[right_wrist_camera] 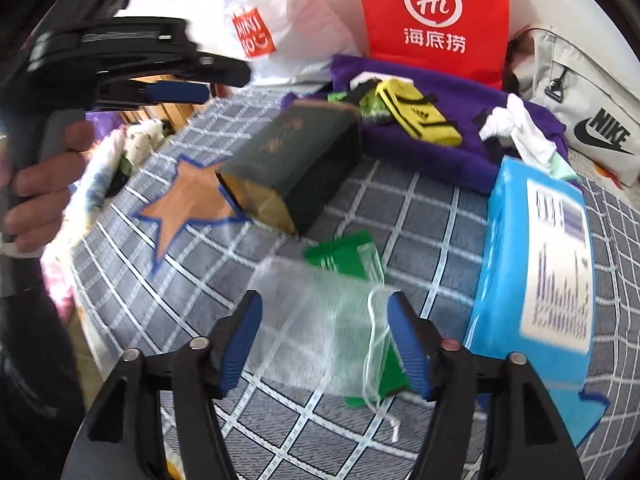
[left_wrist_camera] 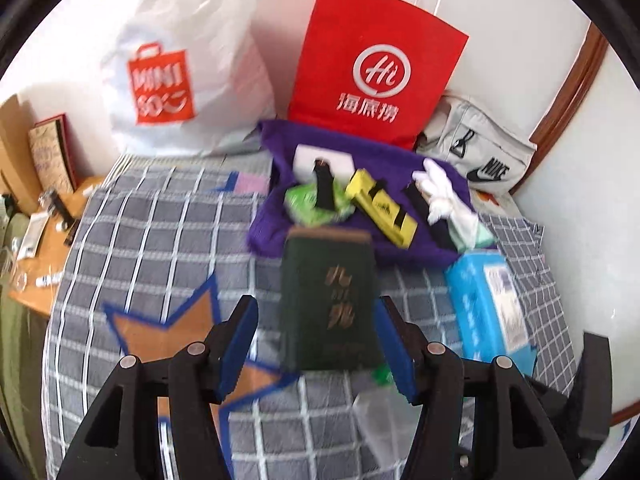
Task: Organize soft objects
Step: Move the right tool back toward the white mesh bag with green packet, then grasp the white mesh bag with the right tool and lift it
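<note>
Nearest us, our right gripper (right_wrist_camera: 324, 340) stands with jaws apart over a sheer white mesh drawstring pouch (right_wrist_camera: 320, 320) lying on the grey checked bedspread (right_wrist_camera: 420, 216), pads not pressing it. Our left gripper (left_wrist_camera: 318, 344) is likewise apart, before a dark green box (left_wrist_camera: 328, 300). Farther back lies a purple cloth (left_wrist_camera: 392, 160), then a red paper bag (left_wrist_camera: 372, 60).

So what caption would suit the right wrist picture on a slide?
Right gripper, jaws open, poised over a sheer mesh pouch on a checked bedspread.
</note>
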`<state>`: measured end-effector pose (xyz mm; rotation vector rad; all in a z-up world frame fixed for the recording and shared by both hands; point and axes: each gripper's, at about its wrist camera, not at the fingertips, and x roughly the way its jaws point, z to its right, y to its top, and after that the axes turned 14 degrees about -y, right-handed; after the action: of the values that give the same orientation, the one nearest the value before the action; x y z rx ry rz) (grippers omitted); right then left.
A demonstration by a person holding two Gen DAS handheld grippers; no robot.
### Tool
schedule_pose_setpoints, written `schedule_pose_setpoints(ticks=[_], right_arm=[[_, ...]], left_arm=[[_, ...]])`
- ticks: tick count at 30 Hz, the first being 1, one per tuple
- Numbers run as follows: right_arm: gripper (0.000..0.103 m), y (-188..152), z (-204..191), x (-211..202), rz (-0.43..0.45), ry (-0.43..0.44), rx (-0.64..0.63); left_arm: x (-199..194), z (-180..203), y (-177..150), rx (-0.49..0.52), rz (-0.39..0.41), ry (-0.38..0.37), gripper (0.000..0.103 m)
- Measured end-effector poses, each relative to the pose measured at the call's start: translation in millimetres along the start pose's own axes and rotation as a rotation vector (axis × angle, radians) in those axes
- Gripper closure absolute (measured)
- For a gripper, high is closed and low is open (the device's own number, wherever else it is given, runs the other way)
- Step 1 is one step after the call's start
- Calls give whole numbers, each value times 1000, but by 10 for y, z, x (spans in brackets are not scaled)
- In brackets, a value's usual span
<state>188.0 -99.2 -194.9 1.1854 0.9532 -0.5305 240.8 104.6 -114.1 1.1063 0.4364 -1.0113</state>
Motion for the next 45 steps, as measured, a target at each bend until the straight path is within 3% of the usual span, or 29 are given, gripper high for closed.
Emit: schedule_pose_setpoints(ticks=[5,7,10,15,17,20,22,25,32,45], right_arm=[[37,-156,-90,195,-49,39,71],[28,-196,-168,246,-47,36,68],[17,-246,-336,243,-9,-17,23],[15,-298,-512,271,37,-127,0],[21,-306,-522,261,46,-161,3],[38,-324,-477,225,50,-177,21],[61,-327,-424,195,47,-182,37],[87,-339,-339,155,35,-153,66],[94,-392,-220,-57,74,-56,92],[94,-630,186,-673,193,-59,141]], left_arm=[[-84,-96,-383,-23,-8,31,45],[-102,-135,-512,-35,-18,22,45],[-115,-199,-678,-59,-36,16,45],[-115,-233,-839,-75,-58,7,45],[-123,-249,-903,-86,-65,-6,45],[-131,-253,-982,-94,-76,-15,45],[-137,-241,-1028,-94,-81,-7,45],[-144,-215,-1065,-95,-87,1,45],[-148,-123,-1141,-99,-100,27,45],[167,252,-1185,-87,-162,64,45]])
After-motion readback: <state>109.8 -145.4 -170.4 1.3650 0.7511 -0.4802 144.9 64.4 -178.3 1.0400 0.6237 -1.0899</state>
